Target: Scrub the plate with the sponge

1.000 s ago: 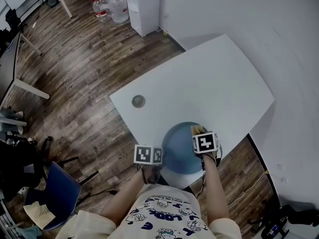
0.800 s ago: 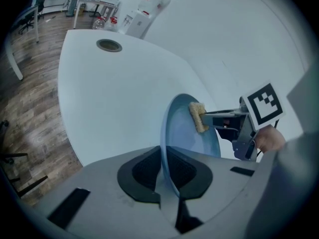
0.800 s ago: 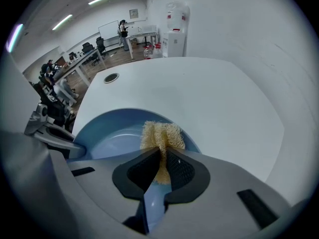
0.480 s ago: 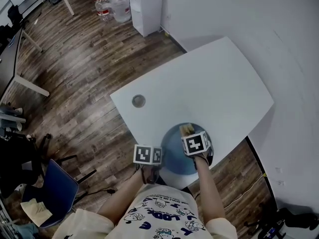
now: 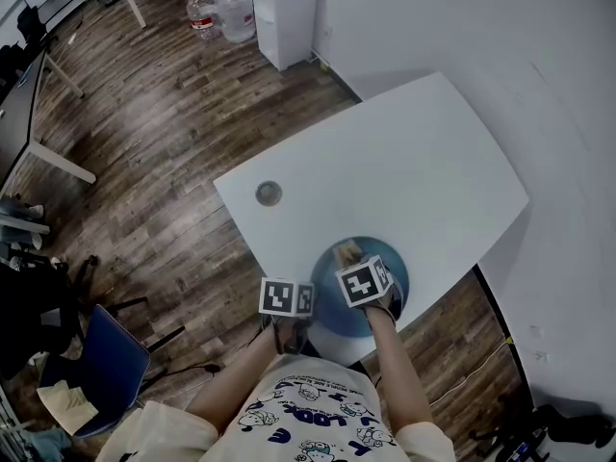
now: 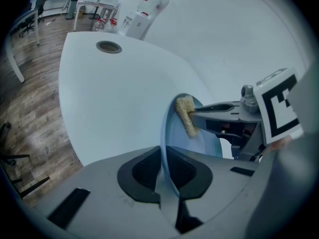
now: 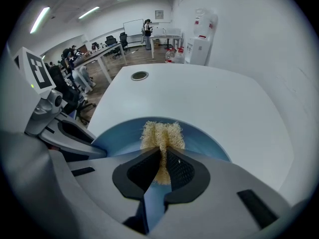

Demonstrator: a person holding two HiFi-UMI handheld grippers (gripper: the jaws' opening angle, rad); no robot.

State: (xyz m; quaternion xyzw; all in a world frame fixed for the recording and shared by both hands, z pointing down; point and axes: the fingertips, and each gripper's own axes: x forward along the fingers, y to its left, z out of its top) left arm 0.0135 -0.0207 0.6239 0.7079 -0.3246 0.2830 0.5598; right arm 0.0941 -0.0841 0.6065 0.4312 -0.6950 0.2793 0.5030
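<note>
A round blue plate point(image 5: 393, 266) lies at the near edge of the white table point(image 5: 404, 162). My left gripper point(image 5: 306, 306) is shut on the plate's near-left rim; in the left gripper view the thin rim point(image 6: 163, 153) runs between its jaws. My right gripper point(image 5: 349, 258) is shut on a yellow fibrous sponge point(image 5: 346, 251) and holds it against the plate's left part. The right gripper view shows the sponge point(image 7: 162, 133) pinched between the jaws over the blue plate point(image 7: 117, 136). From the left gripper view, the sponge point(image 6: 186, 114) rests on the plate's face.
A round grommet hole point(image 5: 269, 193) sits in the table's left part. The table's near edge runs just below the plate. A white dispenser point(image 5: 279, 12) and water bottles point(image 5: 217, 8) stand on the wooden floor far off. A blue chair point(image 5: 111, 373) is at lower left.
My right gripper has slid the sponge leftward across the plate, from its right part to its left part, and has rolled a little. The left gripper and plate stayed put.
</note>
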